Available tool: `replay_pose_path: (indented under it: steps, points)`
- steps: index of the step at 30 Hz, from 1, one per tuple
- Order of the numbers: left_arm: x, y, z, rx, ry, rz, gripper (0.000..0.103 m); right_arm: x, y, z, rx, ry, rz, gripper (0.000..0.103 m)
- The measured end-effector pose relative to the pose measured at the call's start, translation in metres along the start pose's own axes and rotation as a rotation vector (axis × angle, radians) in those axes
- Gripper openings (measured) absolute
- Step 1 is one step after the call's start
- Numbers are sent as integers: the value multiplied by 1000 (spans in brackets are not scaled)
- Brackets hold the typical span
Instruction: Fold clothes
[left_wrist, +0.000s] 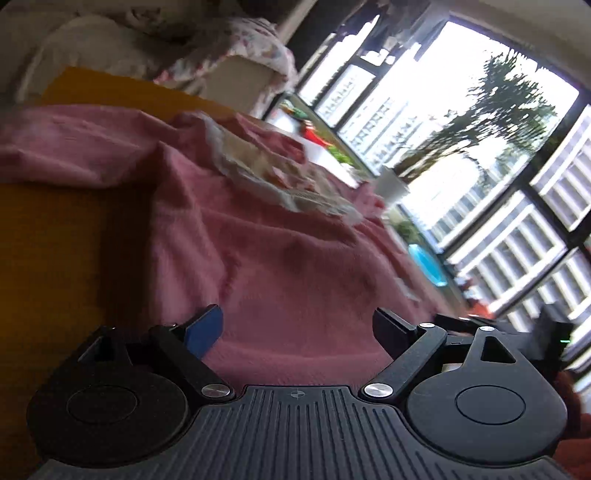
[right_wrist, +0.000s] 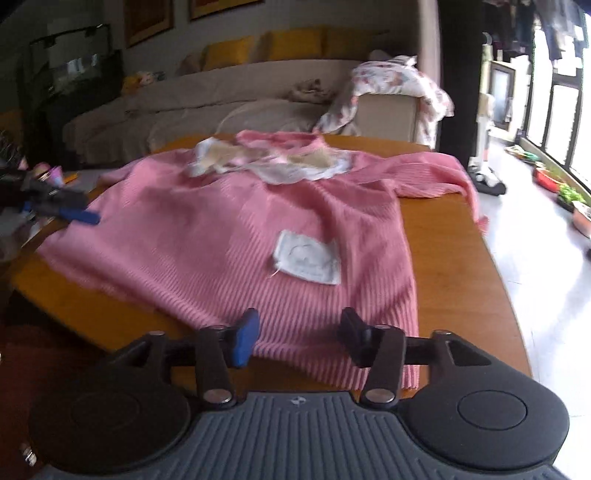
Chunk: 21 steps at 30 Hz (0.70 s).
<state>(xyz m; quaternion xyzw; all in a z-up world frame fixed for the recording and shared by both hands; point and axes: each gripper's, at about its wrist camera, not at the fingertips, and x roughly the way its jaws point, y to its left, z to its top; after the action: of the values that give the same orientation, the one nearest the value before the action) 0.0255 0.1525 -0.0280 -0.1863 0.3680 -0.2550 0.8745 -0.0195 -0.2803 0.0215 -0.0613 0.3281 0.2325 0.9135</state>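
A pink ribbed sweater (right_wrist: 229, 236) lies spread on a round wooden table (right_wrist: 454, 258), with its white lace collar (right_wrist: 280, 162) at the far side and a white patch (right_wrist: 306, 258) on the front. One sleeve (right_wrist: 432, 173) reaches to the right. My right gripper (right_wrist: 301, 338) is open just above the near hem, and its pads touch no cloth. My left gripper (left_wrist: 297, 325) stands wide open over the sweater (left_wrist: 266, 240) near its left edge, holding nothing. In the right wrist view the left gripper (right_wrist: 79, 214) is at the garment's left side.
A beige sofa (right_wrist: 221, 92) with yellow cushions stands behind the table. A floral cloth (right_wrist: 399, 85) hangs over a box beside it. At the right, tall windows (left_wrist: 461, 129), plants and trays on the white floor (right_wrist: 546, 229), and a blue basin (left_wrist: 428, 262).
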Motion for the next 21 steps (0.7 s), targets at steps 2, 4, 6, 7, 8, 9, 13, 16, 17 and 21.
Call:
replay_pose_path:
  steps: [2,4,6,7,8,9,13,16,17,21]
  points:
    - [-8,2,1,8,-5,38,93,-4,1,3,6,13,24,54]
    - [-19,-1,1,36,-20,112,94,-8,-6,12,52,-12,20,55]
    - [-28,-7,1,61,-35,115,95,-12,-11,20,65,-48,-1,55]
    - [-33,-10,0,69,-41,93,95,-12,-12,24,59,-61,-15,55]
    - [-35,-16,-1,85,-43,69,95,-13,-9,25,36,-61,-24,54]
    - [-36,-22,-1,102,-42,44,96,-14,-5,24,11,-56,-16,54]
    - [-23,-50,-8,232,-2,45,96,-19,24,17,-140,-33,57,54]
    - [-8,-63,-17,300,33,52,96,-13,49,11,-234,-36,85,54]
    - [-4,-65,-20,315,43,52,96,-9,54,10,-250,-36,82,54]
    - [1,-75,-25,368,60,55,97,5,63,18,-267,-40,74,5]
